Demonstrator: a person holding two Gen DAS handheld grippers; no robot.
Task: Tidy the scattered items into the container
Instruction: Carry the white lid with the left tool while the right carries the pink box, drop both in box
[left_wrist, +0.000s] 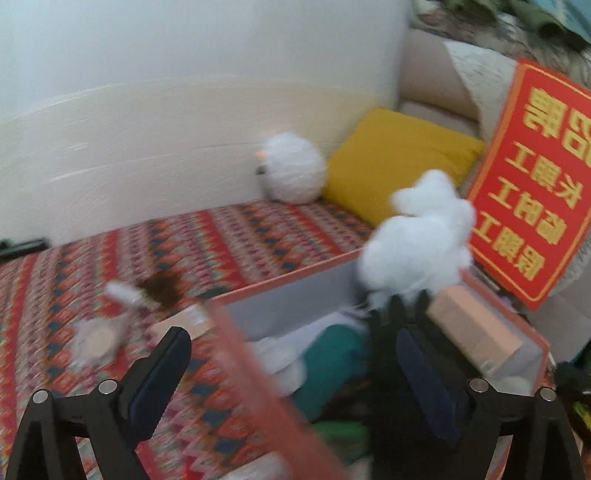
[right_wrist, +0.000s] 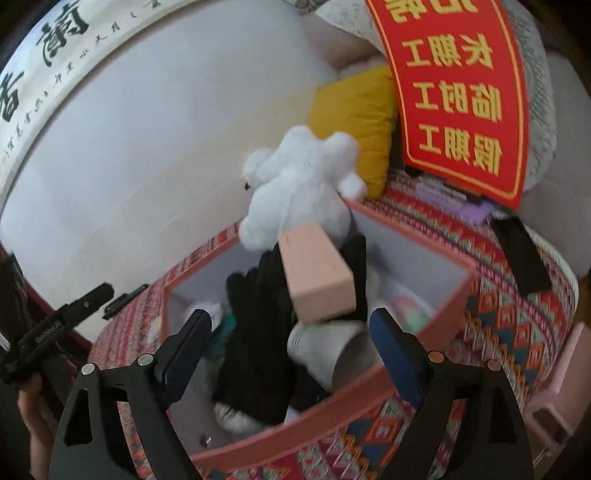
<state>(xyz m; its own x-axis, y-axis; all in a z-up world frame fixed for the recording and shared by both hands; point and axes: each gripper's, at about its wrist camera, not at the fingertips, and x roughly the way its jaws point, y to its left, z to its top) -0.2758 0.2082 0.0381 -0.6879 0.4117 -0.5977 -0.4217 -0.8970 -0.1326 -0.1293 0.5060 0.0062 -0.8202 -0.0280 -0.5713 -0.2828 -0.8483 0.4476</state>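
Note:
A salmon-rimmed box (right_wrist: 295, 435) with white walls sits on a patterned cloth. It holds a white plush toy (right_wrist: 303, 184), a pink carton (right_wrist: 317, 273), black fabric (right_wrist: 255, 332) and a white cup (right_wrist: 325, 350). My right gripper (right_wrist: 290, 314) hovers open over the box, its fingers either side of the carton and apart from it. My left gripper (left_wrist: 291, 332) is open at the box's (left_wrist: 288, 284) left rim. Left of it lie a white bottle (left_wrist: 125, 293), a brown tuft (left_wrist: 162, 288), a round compact (left_wrist: 96, 339) and a beige carton (left_wrist: 188, 321).
A white fluffy ball (left_wrist: 291, 170) and a yellow cushion (left_wrist: 399, 162) rest against the back wall. A red sign (left_wrist: 535, 177) with yellow characters leans behind the box. A purple item (right_wrist: 450, 201) and a black strap (right_wrist: 521, 254) lie right of the box.

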